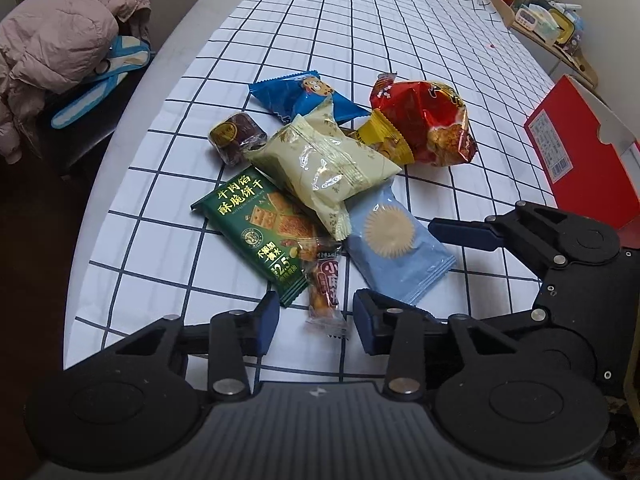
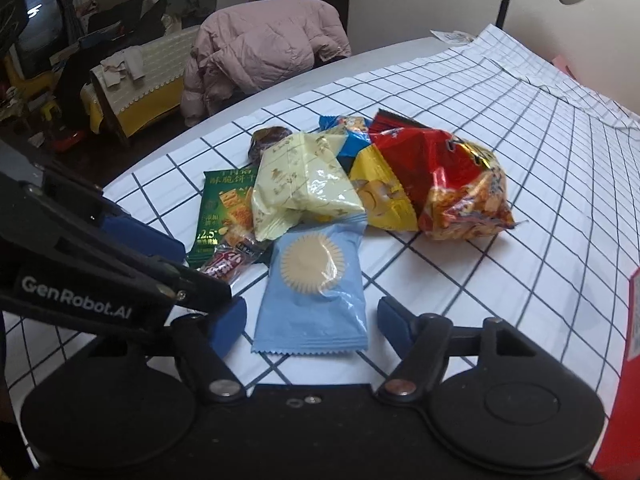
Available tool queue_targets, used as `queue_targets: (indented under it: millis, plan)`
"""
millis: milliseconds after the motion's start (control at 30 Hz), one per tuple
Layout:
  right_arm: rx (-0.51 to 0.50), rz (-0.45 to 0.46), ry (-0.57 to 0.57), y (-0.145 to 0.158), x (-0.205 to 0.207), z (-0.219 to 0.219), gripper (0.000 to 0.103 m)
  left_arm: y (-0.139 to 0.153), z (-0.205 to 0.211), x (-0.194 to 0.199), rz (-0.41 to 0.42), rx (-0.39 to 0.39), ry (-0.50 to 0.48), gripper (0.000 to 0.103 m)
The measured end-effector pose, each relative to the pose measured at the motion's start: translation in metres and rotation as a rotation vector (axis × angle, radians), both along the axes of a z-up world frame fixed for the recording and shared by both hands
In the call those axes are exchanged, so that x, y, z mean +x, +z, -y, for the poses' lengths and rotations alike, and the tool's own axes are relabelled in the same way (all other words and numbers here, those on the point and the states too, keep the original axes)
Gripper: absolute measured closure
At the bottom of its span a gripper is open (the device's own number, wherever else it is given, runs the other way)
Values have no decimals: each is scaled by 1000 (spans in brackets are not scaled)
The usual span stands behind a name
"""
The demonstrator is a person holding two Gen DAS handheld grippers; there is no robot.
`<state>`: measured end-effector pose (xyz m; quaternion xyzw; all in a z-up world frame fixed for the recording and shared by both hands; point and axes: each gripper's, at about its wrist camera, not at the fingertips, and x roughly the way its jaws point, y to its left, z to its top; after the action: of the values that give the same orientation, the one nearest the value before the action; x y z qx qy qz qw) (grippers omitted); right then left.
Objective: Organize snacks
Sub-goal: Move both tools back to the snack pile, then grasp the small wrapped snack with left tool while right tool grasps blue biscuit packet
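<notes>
Both wrist views: close, angled steeply down along each gripper's fingers onto the surface (image 1: pixel 240 40); shared: snack pile (image 1: pixel 332 168) just ahead.

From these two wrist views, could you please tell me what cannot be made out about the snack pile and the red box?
- Yellow packet: mostly hidden in both views under the red bag and cream packet.
- Red box: cut off by the right edge in both views; its label is too small to read.
- Brown wrapped snack: nearly hidden in the right wrist view behind the cream packet.
</notes>
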<state>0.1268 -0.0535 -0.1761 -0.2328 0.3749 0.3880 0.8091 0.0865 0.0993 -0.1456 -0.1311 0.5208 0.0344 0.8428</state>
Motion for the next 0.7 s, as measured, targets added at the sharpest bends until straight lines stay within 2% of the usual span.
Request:
queue_targets:
  millis: [33, 200, 300, 500, 700]
  plan:
    - [3, -1, 5, 0, 1, -1, 33, 0, -1, 1, -1, -8, 7, 65]
    - [4, -4, 23, 2, 0, -2, 48, 0, -2, 3, -8, -15, 9, 72]
    - [-2, 1, 11, 3, -1, 2, 50, -1, 0, 3, -15, -12, -8, 82]
    - [8, -28, -35, 9, -4, 20, 57, 0, 8, 0, -11, 9, -43, 89]
    - [19, -45, -73, 15, -17, 37, 62, 6, 8, -10, -5, -5, -46, 90]
